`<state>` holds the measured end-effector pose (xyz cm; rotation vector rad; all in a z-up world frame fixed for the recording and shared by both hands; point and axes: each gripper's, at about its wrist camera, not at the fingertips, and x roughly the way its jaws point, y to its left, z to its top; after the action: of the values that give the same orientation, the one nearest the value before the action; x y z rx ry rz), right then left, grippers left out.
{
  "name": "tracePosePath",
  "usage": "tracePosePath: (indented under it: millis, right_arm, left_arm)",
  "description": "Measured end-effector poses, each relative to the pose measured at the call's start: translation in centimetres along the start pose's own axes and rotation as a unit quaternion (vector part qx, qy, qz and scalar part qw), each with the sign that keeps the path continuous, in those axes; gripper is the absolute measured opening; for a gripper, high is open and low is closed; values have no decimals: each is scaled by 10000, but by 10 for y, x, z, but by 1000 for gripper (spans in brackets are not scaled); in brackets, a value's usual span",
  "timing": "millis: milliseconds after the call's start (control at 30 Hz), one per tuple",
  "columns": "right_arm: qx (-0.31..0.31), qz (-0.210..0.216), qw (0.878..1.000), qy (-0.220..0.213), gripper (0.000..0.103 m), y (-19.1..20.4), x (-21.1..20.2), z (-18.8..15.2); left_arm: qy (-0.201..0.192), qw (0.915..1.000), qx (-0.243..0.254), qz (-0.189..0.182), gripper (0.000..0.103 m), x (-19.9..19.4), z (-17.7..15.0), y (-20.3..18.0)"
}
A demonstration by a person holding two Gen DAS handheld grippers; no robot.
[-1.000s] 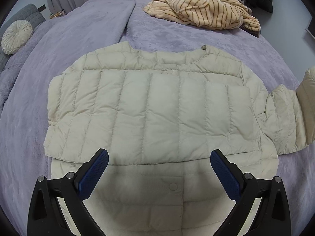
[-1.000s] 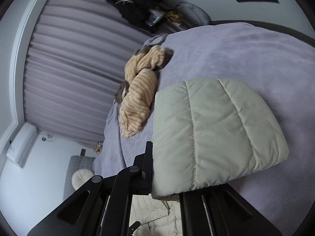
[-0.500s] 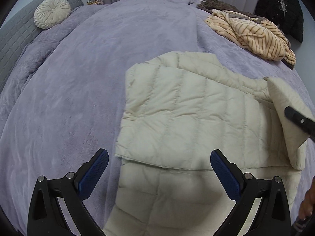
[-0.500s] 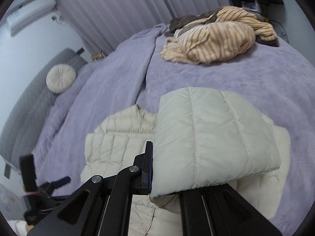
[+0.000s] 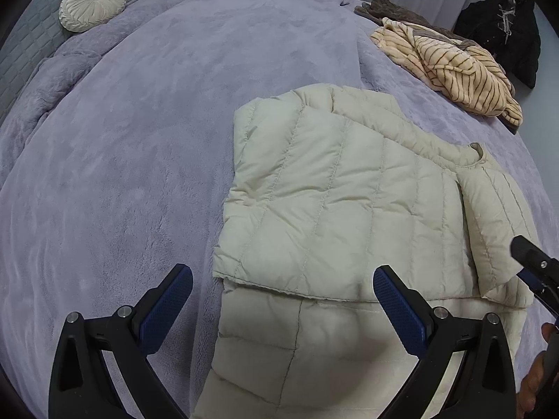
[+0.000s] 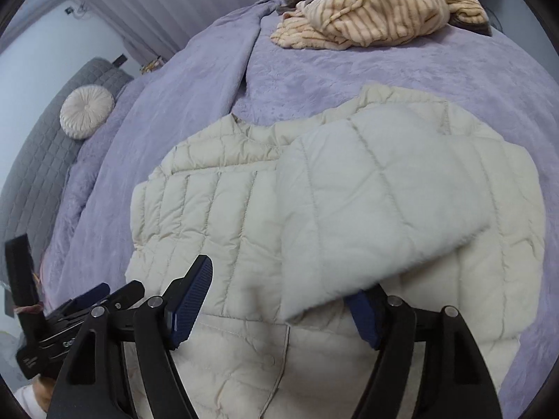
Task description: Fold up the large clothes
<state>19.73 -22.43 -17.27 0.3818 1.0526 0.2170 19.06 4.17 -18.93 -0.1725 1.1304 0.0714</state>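
Left wrist view: cream quilted puffer jacket (image 5: 335,216) spread flat on lilac plush bedspread (image 5: 139,139), one sleeve already laid across the chest. Left gripper (image 5: 283,300) hovering over the lower hem, jaws wide apart, holding nothing. Bare bedspread to the jacket's left, so plenty of room for a side fold. Striped beige fleece pile (image 5: 450,70) well apart toward the far edge; round cream cushion (image 5: 92,1) farther off.

Right wrist view: right gripper (image 6: 279,303) with jaws spread, the second folded sleeve (image 6: 367,209) draped loosely over one blue pad rather than pinched, apparently just let go. Sleeve-folding step judged about done. Next move likely: clear the pad from under the cuff, then take the hem corners and bring them up toward the collar (image 6: 244,127). Open bedspread beyond the collar too.
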Motion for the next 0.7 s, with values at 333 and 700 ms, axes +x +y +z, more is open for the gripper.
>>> tracePosePath:
  millis: [333,700]
  right_arm:
    - [1516,442,9865,-445,9,-49,-6,16]
    - [-1144,341,9917,487,40,68,41,-6]
  left_arm:
    - [-67,9997,-231,-41,103,-3,3,27]
    - [128,9909,-704,-1137,103,2,13,49]
